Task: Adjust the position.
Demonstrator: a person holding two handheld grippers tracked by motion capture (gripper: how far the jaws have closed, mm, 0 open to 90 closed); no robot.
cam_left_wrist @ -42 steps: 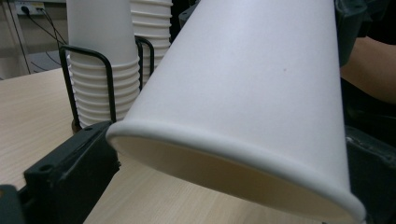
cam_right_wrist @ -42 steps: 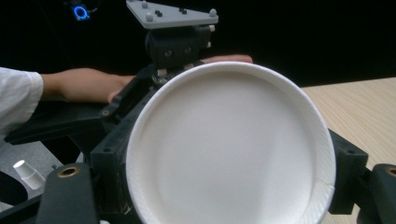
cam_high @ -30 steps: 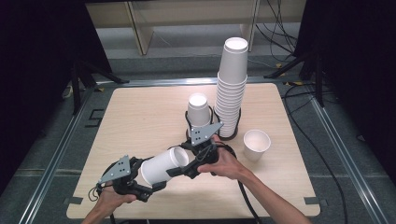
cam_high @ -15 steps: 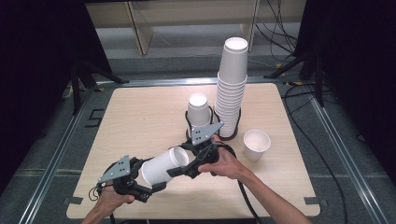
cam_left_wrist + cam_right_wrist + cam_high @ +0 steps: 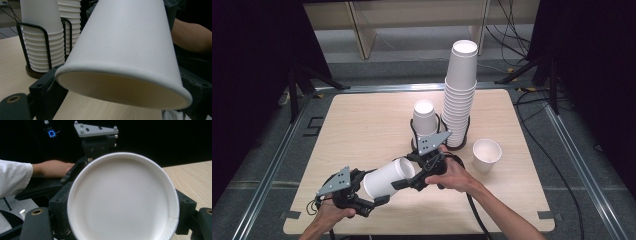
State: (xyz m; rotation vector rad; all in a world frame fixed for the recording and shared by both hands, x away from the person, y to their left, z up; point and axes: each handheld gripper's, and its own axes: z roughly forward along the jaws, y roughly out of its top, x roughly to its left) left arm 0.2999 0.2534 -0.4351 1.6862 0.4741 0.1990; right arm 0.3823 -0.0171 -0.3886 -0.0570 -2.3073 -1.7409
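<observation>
Your left gripper (image 5: 379,192) and right gripper (image 5: 404,172) both clamp 1 white paper cup (image 5: 388,177), held on its side above the pale wooden table (image 5: 362,120). The left jaws have just narrowed on it.

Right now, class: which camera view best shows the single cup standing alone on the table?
The high view: the loose cup stands upright, mouth up, right of the rack of stacked cups, apart from both tongs. The two gripper views are taken up by the held cup instead.
</observation>
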